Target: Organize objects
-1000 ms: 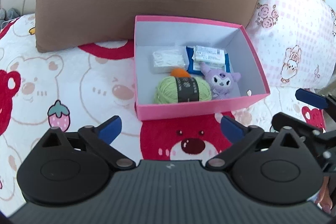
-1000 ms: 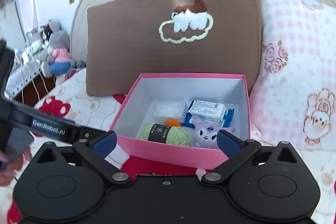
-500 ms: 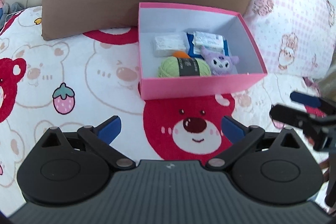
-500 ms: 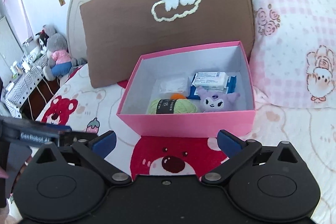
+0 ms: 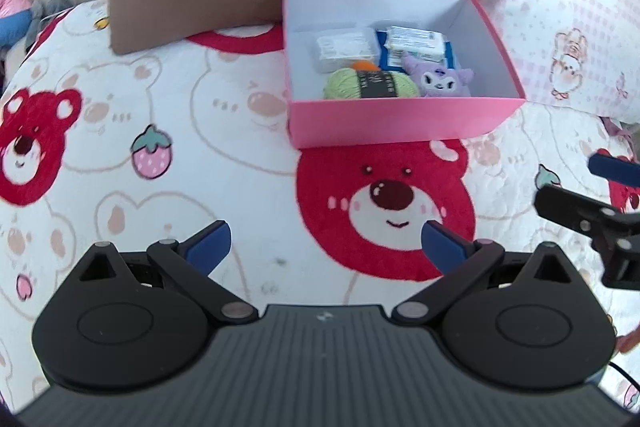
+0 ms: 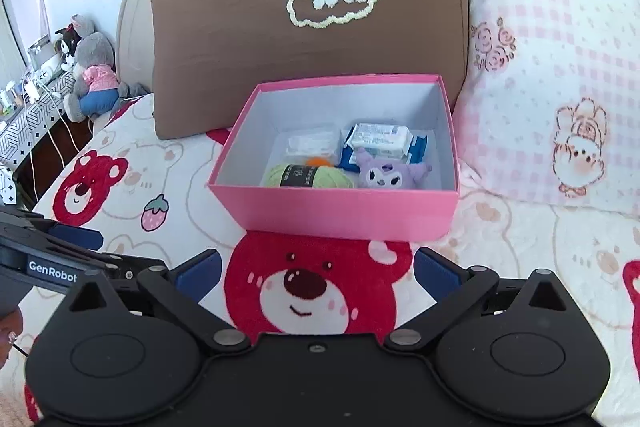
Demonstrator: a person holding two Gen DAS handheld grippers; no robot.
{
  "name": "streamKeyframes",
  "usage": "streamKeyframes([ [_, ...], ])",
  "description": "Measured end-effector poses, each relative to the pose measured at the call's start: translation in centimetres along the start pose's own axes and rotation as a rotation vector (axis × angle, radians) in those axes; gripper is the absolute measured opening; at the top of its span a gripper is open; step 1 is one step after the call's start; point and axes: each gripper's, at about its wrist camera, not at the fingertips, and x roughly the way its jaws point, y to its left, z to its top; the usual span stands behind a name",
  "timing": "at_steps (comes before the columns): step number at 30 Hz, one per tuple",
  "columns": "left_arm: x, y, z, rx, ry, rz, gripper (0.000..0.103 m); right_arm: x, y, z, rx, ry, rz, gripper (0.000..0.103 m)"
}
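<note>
On the bed: both grippers have backed away from the pink box.
Left gripper and right gripper spread, empty; box packed, sorting apparently complete.

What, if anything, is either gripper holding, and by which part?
Nothing. The left gripper and right gripper both have open, empty jaws above the blanket.

The only readable text is "GenRobot", white letters cut off by the frame's edge, on the black body of the left gripper in the right wrist view.
</note>
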Motion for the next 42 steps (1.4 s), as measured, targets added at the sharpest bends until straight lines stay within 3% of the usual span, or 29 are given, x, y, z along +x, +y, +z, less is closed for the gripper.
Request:
streamKeyframes([
  [8,-0.3,0.7,-1.3,-0.018,0.019,0.047,0.103,-1.0,0.4,-0.6,-0.020,0.012,-0.054,0.103],
  [42,0.3,0.9,-2.1,-0.019,0.083,0.112,0.103,-1.3,0.1,-1.0,-0.019,0.079,-0.173,0.103],
])
